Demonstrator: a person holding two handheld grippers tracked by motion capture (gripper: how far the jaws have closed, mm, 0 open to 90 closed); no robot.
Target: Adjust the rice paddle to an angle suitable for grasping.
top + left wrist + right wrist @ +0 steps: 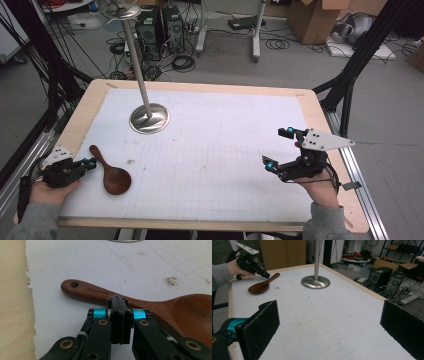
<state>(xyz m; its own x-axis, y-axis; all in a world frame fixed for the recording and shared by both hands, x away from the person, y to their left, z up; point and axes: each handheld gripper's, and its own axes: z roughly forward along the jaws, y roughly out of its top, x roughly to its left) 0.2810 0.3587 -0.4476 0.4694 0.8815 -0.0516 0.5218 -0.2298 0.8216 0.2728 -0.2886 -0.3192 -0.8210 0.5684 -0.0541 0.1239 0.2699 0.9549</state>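
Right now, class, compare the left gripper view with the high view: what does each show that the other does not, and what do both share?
The left gripper view alone shows lettering and a hanging hole on the wooden spoon handle, and the left gripper jaws shut just short of it. The high view alone shows the right gripper, jaws open, the metal stand with its pole, and the floor clutter beyond. Both show the spoon lying on the white mat.

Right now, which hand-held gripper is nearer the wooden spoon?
Left. The left hand-held gripper, jaws shut, sits right at the wooden spoon handle; the right hand-held gripper, jaws open, is across the table.
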